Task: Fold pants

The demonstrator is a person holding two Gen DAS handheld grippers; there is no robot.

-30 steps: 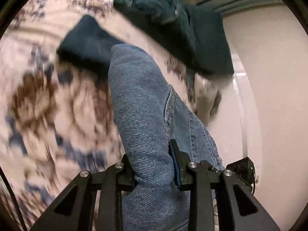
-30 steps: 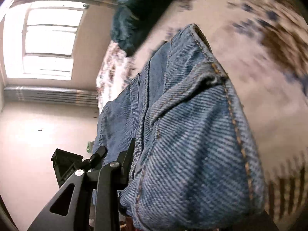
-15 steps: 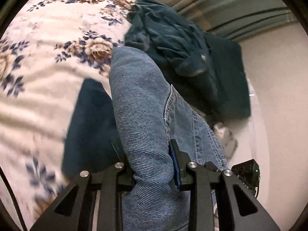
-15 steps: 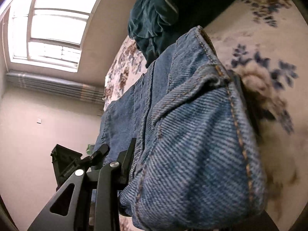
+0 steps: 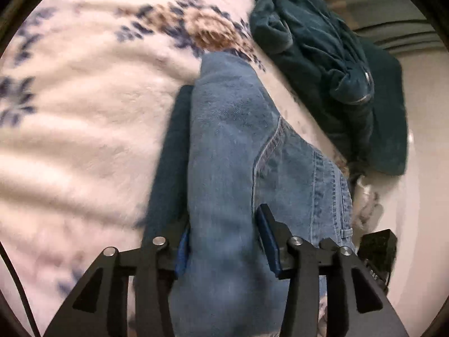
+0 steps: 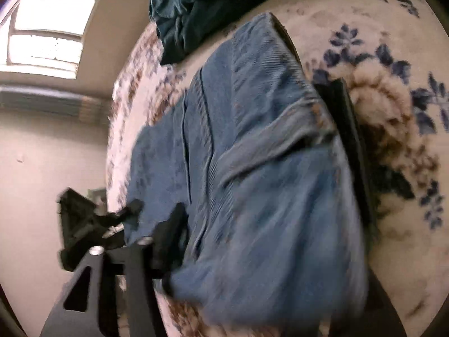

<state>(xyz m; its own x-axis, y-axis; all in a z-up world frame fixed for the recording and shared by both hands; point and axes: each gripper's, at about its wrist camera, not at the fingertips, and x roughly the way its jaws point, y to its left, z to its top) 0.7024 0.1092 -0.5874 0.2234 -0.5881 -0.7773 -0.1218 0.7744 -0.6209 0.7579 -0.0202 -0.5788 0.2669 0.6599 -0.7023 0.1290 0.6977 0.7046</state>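
Note:
The folded blue jeans (image 5: 224, 154) lie on a dark teal folded garment (image 5: 168, 168) on the flowered bed. My left gripper (image 5: 224, 233) straddles one end of the jeans. Its jaws are opening, the blue pads (image 5: 269, 238) stand at the sides of the denim roll, and I see no squeeze. In the right wrist view the jeans (image 6: 252, 154) fill the middle. My right gripper (image 6: 258, 151) is opening around the other end, and one dark finger (image 6: 350, 146) stands clear along the jeans' right edge. Both views are blurred.
A crumpled pile of dark teal clothes (image 5: 322, 56) lies just beyond the jeans, also at the top of the right wrist view as a teal pile (image 6: 190, 8). The flowered blanket (image 5: 84, 112) spreads to the left. The bed edge, a wall and a window (image 6: 50, 28) lie beyond.
Both grippers came down to the bed with the jeans, which now rest on the dark folded garment. Both pairs of jaws have widened around the denim.

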